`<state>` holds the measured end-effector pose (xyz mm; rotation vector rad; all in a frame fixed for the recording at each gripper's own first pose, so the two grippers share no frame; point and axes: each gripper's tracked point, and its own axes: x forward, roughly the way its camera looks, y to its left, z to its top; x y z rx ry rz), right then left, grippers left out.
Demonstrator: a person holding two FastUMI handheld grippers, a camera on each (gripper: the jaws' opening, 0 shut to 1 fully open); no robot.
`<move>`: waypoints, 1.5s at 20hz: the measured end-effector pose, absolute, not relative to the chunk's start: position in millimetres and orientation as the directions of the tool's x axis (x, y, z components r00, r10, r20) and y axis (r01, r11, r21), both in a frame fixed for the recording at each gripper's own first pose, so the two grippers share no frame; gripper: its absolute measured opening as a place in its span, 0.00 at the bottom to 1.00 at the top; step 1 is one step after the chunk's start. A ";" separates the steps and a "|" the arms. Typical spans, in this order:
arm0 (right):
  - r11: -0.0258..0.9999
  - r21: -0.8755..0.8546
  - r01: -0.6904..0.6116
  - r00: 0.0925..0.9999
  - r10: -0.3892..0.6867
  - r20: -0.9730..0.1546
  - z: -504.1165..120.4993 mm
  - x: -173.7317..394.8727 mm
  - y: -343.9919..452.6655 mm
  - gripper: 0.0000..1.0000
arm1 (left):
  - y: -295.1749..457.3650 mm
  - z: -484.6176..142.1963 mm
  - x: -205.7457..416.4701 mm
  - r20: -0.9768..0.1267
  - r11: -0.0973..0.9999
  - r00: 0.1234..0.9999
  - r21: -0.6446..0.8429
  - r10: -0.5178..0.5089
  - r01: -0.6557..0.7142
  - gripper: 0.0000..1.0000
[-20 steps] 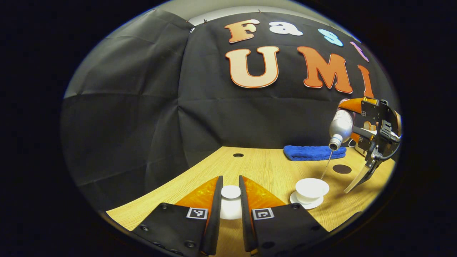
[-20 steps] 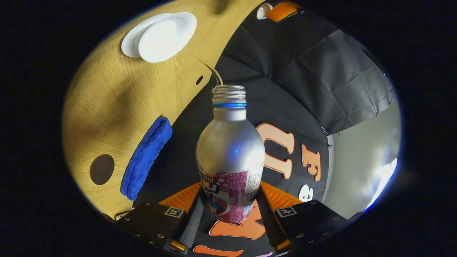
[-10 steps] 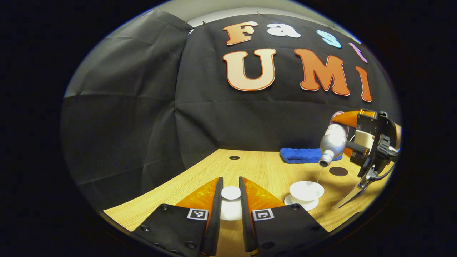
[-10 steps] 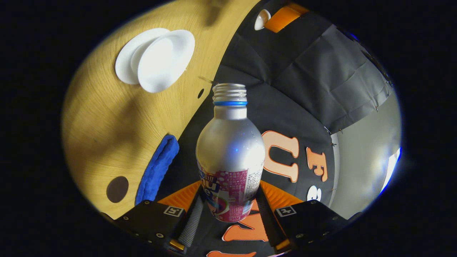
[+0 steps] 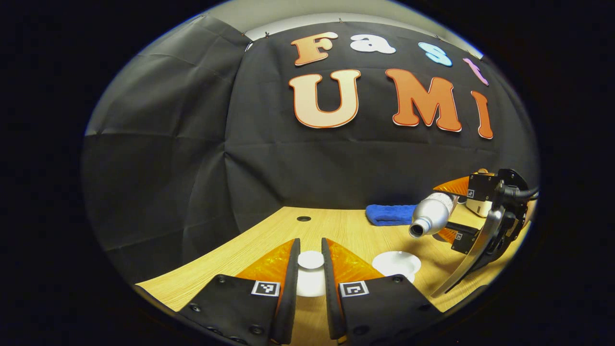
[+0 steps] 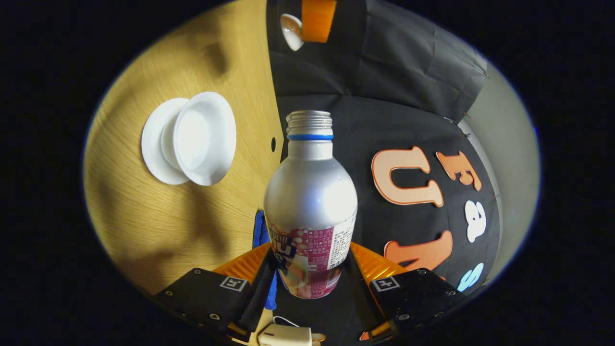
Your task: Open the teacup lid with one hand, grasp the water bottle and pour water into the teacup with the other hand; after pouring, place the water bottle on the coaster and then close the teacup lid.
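Note:
My left gripper [image 5: 311,262] is shut on the white teacup lid [image 5: 310,259], held above the wooden table. To its right the open white teacup [image 5: 397,264] stands on its saucer. In the right gripper view the teacup [image 6: 204,138] and saucer [image 6: 153,144] lie at the upper left. My right gripper [image 6: 310,269] is shut on the silver water bottle [image 6: 310,192], uncapped, with a pink label. In the left gripper view the water bottle [image 5: 429,220] lies nearly level, mouth pointing left above and right of the cup, with no stream leaving it.
A blue folded cloth [image 5: 389,214] lies at the back of the wooden table [image 5: 336,228], behind the bottle. A small round hole [image 5: 303,218] marks the tabletop at the back. The blue cloth [image 6: 262,230] peeks from behind the bottle. Black cloth walls close the booth.
The bottle has tipped back from pouring steeply to nearly level and dropped lower; the water stream has stopped. My left gripper keeps the lid still.

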<state>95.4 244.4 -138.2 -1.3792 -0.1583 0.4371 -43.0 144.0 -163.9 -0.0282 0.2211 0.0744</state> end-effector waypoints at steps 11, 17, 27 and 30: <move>0.547 -0.777 -0.311 0.941 0.291 -0.171 -110.1 109.6 194.0 0.79 | 102.2 -146.3 -28.8 -0.193 0.999 0.981 -0.031 0.006 -0.012 0.31; 0.724 -0.620 -0.303 0.953 0.235 -0.192 -112.5 123.2 157.9 0.79 | 73.0 -140.2 -21.6 -0.186 0.999 0.982 -0.034 -0.028 0.022 0.31; 0.918 -0.279 -0.281 0.949 0.223 -0.223 -112.8 151.9 112.1 0.79 | 38.9 -135.4 -13.9 -0.183 0.997 0.981 -0.047 -0.064 0.056 0.31; 0.942 -0.192 -0.274 0.944 0.225 -0.241 -117.5 161.0 101.3 0.79 | 32.5 -133.6 -9.7 -0.182 0.997 0.981 -0.047 -0.067 0.060 0.31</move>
